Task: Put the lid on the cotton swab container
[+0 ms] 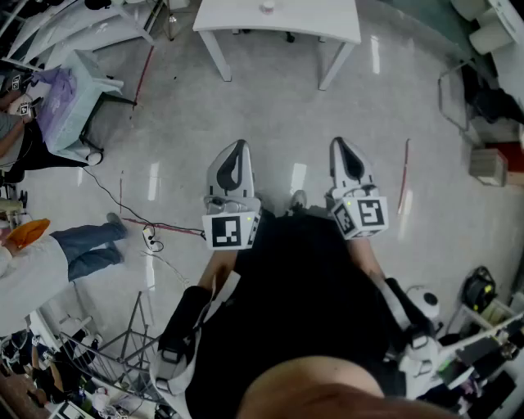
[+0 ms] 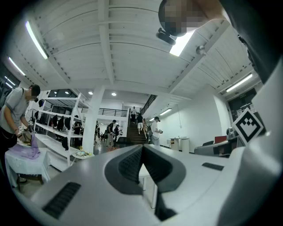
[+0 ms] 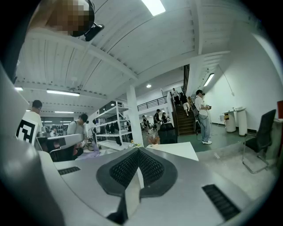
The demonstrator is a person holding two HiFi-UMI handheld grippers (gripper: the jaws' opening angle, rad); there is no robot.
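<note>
Since no lid or container shows, the left gripper [image 1: 237, 149] and right gripper [image 1: 341, 146] hover clenched and empty, short of the white table [image 1: 278, 18], probably awaiting a start.

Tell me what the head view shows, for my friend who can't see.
The left gripper and right gripper, both shut and empty, point forward side by side over a shiny floor. A white table stands ahead, and a person is at the left.
</note>
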